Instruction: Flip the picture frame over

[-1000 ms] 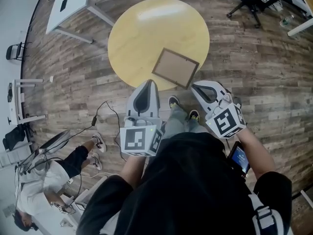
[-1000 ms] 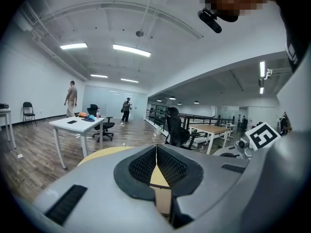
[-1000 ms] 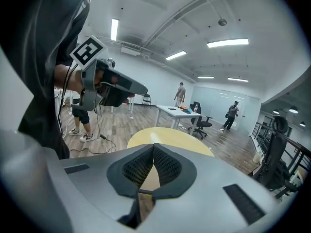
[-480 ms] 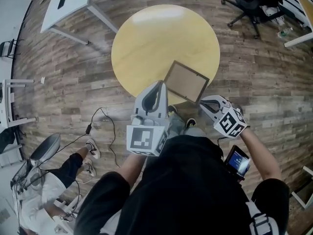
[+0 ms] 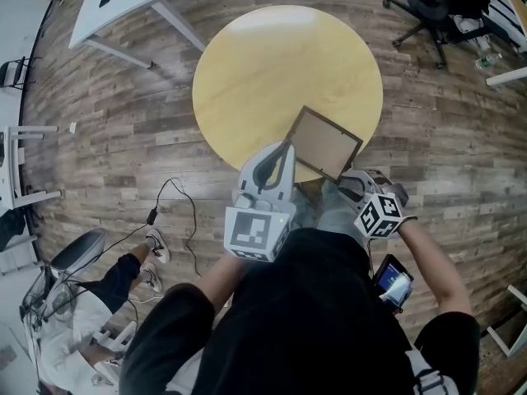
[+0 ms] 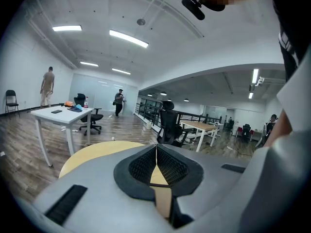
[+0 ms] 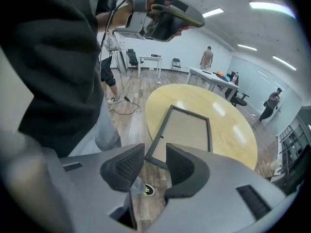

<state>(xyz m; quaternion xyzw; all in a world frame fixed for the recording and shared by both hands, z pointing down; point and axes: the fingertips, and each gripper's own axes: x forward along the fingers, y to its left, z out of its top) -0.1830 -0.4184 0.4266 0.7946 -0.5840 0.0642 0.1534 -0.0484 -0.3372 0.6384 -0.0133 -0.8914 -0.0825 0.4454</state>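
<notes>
One picture frame (image 5: 324, 145) is laid flat at the round table's (image 5: 263, 64) near edge, a corner overhanging, its long axis pointed away from the right gripper (image 7: 155, 152). That gripper, the nearer of two, is held just short of that corner, jaws just opened and empty. The left gripper (image 5: 284, 151) is kept clenched on nothing.

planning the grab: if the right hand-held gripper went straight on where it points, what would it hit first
Probably the near edge of the picture frame, which overhangs the rim of the table, though depth is unclear. The right hand-held gripper has just been opening its jaws; nothing is between them yet.
</notes>
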